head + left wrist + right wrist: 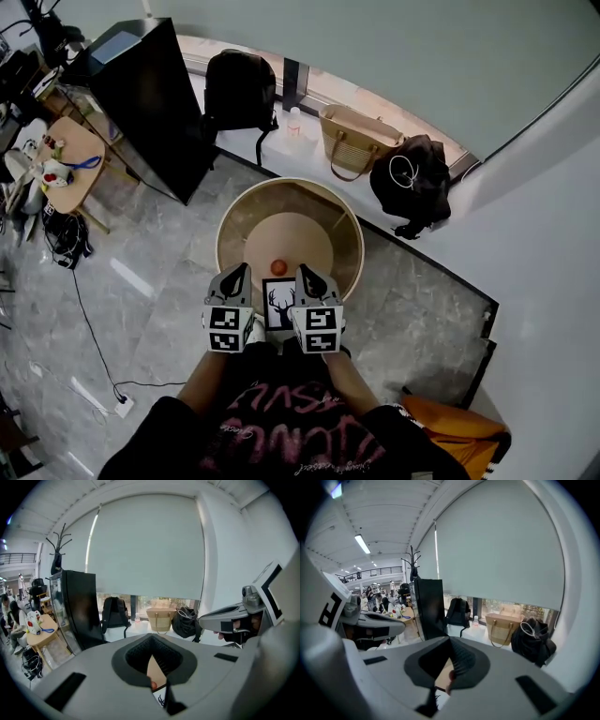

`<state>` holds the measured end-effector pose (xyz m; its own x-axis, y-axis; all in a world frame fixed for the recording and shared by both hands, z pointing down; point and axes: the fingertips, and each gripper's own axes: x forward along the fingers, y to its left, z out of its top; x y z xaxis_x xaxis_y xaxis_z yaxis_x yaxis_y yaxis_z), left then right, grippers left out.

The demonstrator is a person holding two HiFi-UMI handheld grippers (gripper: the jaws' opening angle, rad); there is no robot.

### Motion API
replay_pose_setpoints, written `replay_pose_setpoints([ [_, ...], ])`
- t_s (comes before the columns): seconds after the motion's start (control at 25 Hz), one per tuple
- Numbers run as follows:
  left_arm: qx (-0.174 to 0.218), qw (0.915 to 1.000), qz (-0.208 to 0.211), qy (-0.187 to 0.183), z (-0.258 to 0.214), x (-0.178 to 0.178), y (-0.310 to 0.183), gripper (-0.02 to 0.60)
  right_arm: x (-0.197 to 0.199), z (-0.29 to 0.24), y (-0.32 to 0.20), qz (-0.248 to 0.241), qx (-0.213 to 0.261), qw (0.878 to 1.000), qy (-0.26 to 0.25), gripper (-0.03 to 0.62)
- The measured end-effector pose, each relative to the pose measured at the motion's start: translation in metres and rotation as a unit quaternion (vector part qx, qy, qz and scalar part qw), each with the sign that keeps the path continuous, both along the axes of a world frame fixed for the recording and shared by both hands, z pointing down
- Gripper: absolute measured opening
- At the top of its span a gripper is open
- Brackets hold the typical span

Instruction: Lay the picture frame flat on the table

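Observation:
The picture frame, black-edged with a deer print, sits at the near edge of the round wooden table. Its face shows to the head view, and I cannot tell whether it leans or lies flat. A small orange ball rests just beyond it. My left gripper hangs to the frame's left and my right gripper to its right. Both are shut and hold nothing. Through the left gripper's closed jaws I glimpse the ball and a corner of the frame. The right gripper view shows the frame the same way.
A black cabinet, a black backpack, a woven handbag and a black bag stand along the window ledge beyond the table. A small wooden side table is at far left. A cable runs across the floor.

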<state>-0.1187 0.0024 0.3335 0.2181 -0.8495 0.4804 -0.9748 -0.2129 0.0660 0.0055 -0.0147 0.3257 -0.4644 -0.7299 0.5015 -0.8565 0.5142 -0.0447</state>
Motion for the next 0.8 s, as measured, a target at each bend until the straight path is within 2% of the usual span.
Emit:
replay_pose_setpoints([
  [0.36,0.038,0.999,0.017,-0.013,-0.043,-0.001,-0.008,0.009,0.002,-0.035,-0.006,0.005,0.036,0.999,-0.011,0.02],
  [0.8,0.094,0.9952,0.026,-0.001,-0.088,0.016,-0.016,0.009,0.014,-0.079,-0.01,0.013,0.087,0.996,-0.011,0.02],
])
